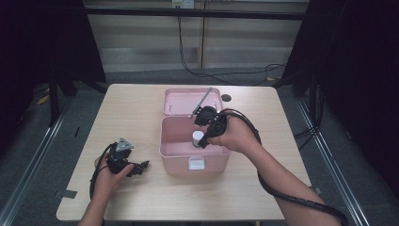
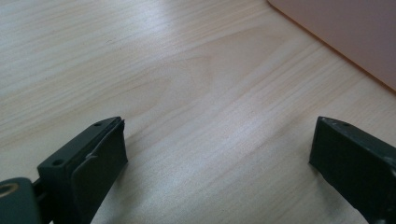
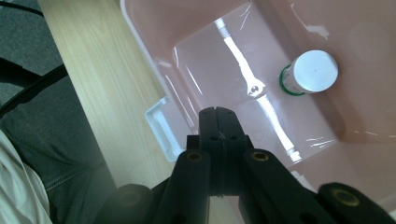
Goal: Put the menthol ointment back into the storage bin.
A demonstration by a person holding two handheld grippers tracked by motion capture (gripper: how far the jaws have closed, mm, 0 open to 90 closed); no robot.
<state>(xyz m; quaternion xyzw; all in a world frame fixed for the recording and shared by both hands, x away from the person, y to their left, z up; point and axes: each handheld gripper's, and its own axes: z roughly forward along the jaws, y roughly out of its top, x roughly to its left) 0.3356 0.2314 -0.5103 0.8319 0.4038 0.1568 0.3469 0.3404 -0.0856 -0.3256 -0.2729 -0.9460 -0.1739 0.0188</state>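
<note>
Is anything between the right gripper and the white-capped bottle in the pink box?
Nothing visible blocks it. The lid is swung back, so the pink box is open on top. The right gripper hangs shut above the interior, and the white-capped bottle stands apart from it on the bare floor of the box.

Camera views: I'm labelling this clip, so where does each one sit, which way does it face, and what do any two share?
High view: above the person's side, looking forward and down on the table; forearms, left gripper, right gripper.
Left gripper view: low over the tabletop, open jaws, box corner.
Right gripper view: above the pink box, looking down past shut jaws at the white-capped bottle; the person's clothing at left.
Shared: high and right gripper views both show the box with the bottle inside.
</note>
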